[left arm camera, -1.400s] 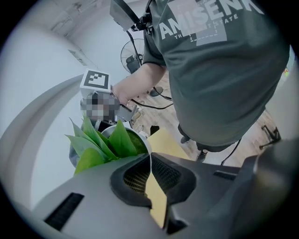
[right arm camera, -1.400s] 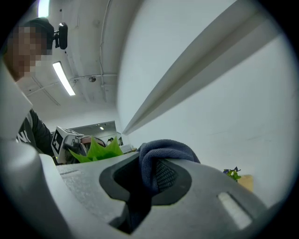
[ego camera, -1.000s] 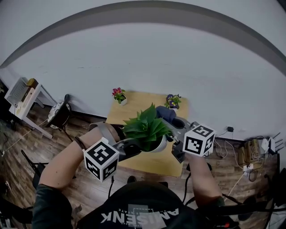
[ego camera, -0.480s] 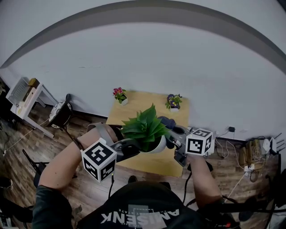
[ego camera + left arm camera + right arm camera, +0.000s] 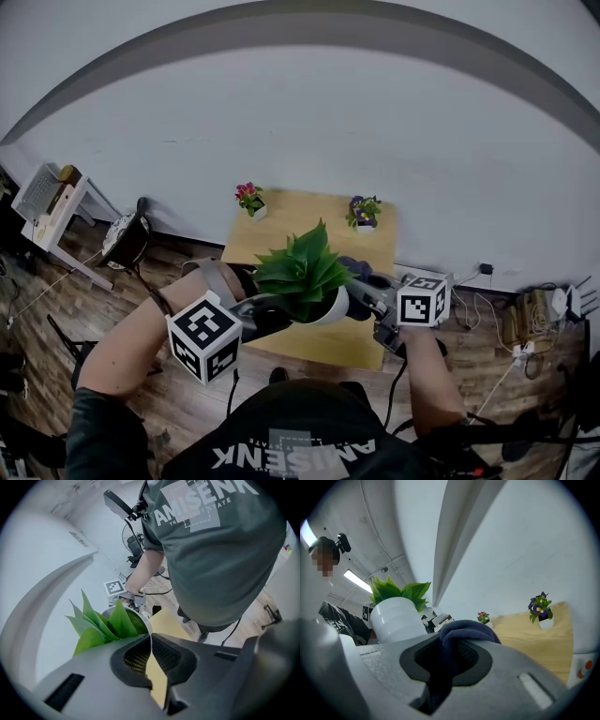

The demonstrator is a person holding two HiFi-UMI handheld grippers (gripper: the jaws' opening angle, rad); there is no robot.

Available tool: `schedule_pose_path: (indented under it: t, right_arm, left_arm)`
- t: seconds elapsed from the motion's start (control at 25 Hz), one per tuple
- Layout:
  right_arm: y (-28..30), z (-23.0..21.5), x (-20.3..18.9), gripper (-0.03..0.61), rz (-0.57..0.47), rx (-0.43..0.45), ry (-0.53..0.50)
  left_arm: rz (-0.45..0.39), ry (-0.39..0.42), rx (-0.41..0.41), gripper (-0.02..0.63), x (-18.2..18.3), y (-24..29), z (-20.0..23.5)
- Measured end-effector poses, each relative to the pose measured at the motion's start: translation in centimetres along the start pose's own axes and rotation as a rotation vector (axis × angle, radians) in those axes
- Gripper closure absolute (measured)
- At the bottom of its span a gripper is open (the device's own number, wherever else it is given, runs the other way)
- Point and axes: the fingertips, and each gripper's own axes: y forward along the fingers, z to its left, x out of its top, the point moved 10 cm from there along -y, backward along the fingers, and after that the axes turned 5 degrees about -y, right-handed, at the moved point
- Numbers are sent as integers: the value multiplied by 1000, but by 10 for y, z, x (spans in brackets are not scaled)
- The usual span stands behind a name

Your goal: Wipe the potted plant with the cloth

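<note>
White pot of the potted plant point(image 5: 305, 274), likely smooth, rigid and light, hangs above the near edge of the surface point(image 5: 309, 211). Left claw point(image 5: 150, 656) is clamped on its rim. Soft cloth point(image 5: 461, 632) is pinched in right claw point(image 5: 450, 663). Leaves look bendy, so wipe lightly.

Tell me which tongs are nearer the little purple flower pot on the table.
Right. The right tongs, holding the cloth, sit just below the purple flower pot in the head view; the left tongs, clamped on the green plant's pot, are farther lower left.
</note>
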Motion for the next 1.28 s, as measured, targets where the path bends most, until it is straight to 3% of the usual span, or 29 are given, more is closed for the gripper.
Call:
schedule_pose_path:
  t: [0.2,0.4,0.52,0.68,0.96,1.28]
  right_arm:
    - [-15,6,24,528,-69,-1,-65]
    - [-24,38,45,528,-150,15,-175]
    - [-24,60,49,528,-167,26,-233]
    - [-8,90,48,528,-135,55,-319]
    - [21,112,37,528,-33,47,-465]
    - [28,102,26,528,-19,6,-436]
  left_arm:
    - [34,-70,0,603,-5,2,8]
    - [84,-297,55,603,-25,8,35]
    - [125,-393,85,603,-34,10,50]
    - [144,-514,99,603,-39,12,65]
    - [80,-672,93,603,-28,12,95]
    - [47,-768,60,604,-20,7,101]
